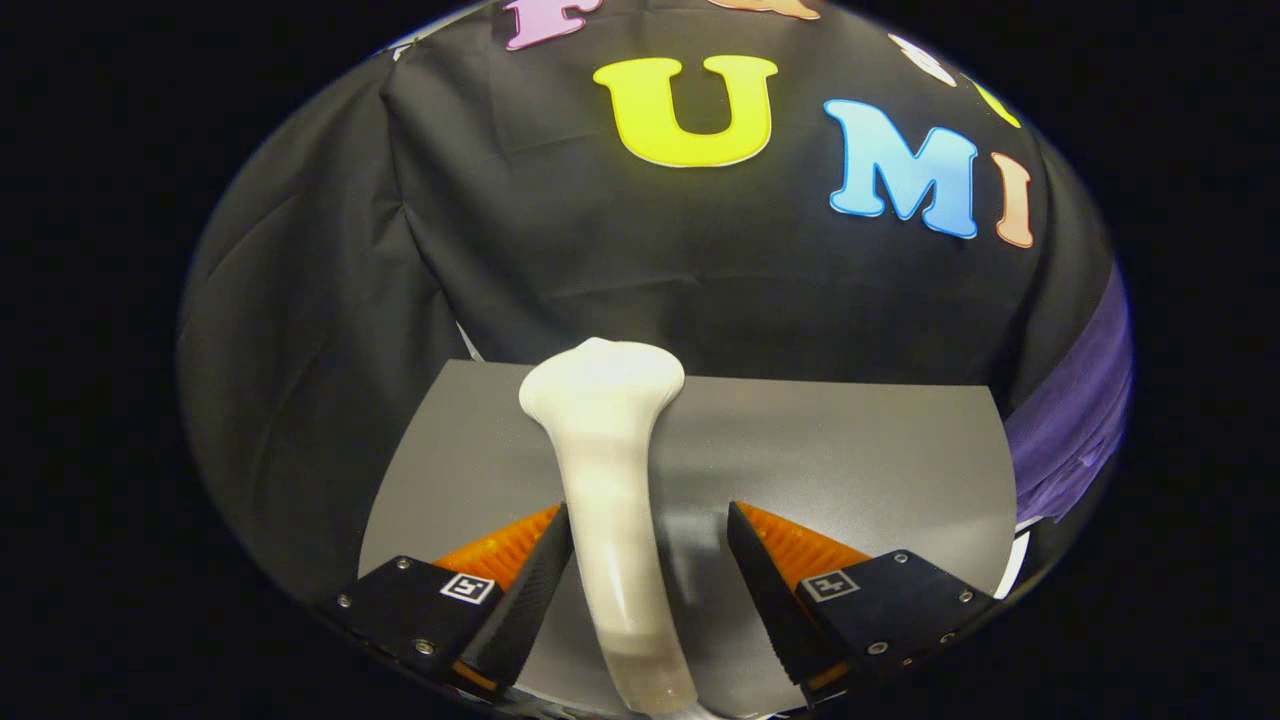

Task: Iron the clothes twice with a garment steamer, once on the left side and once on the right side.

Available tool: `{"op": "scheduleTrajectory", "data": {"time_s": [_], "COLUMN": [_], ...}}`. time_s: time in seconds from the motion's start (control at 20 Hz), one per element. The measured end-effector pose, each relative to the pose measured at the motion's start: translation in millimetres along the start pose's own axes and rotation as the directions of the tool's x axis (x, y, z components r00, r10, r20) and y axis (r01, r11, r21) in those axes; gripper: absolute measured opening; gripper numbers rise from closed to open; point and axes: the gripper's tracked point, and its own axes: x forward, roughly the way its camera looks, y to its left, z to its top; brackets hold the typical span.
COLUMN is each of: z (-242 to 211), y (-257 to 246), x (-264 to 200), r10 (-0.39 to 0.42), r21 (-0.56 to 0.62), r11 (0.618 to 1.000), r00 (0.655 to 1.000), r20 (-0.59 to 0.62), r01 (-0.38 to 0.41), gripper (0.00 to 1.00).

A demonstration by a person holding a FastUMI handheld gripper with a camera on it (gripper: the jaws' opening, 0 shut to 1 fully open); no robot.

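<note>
A white garment steamer (pixel 605 420) lies on the grey table (pixel 850 450), its slim handle running back between my fingers and its wide head pointing away toward the black cloth wall. My gripper (pixel 650 512) is open around the handle. One finger sits right against the handle's side; the other stands apart from it with a clear gap of table showing. A purple garment (pixel 1070 420) hangs or lies at the table's far side, off past that second finger; just a strip of it shows.
Black cloth walls (pixel 700 270) close the booth behind the table and along the side near the first finger. Bare grey tabletop stretches from the steamer's head toward the purple garment.
</note>
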Motion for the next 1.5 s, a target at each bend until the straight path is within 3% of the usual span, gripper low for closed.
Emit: {"op": "scheduleTrajectory", "data": {"time_s": [0.15,0.25,0.45,0.5,0.65,0.9,1.1,1.3,1.5], "z": [-6,-6,-6,-7,-9,-15,-24,-33,-42], "y": [1,4,10,9,5,0,0,-1,-31], "x": [8,8,7,6,5,-2,-18,-50,-102], "r10": [-0.017,-0.02,-0.065,-0.077,-0.117,-0.161,-0.134,-0.099,-0.146], "r21": [-0.027,-0.012,-0.044,-0.034,0.073,0.071,0.05,0.028,0.025], "r11": [0.999,1.0,0.997,0.996,0.991,0.986,0.991,0.995,0.988], "r00": [1.0,1.0,0.997,0.996,0.989,0.976,0.966,0.94,0.88], "r20": [-0.015,-0.008,0.048,0.054,0.096,0.15,0.221,0.327,0.453], "r01": [0.017,0.02,0.067,0.079,0.11,0.151,0.126,0.096,0.151], "gripper": [0.91,0.82,0.46,0.44,0.41,0.35,0.34,0.34,0.34]}}
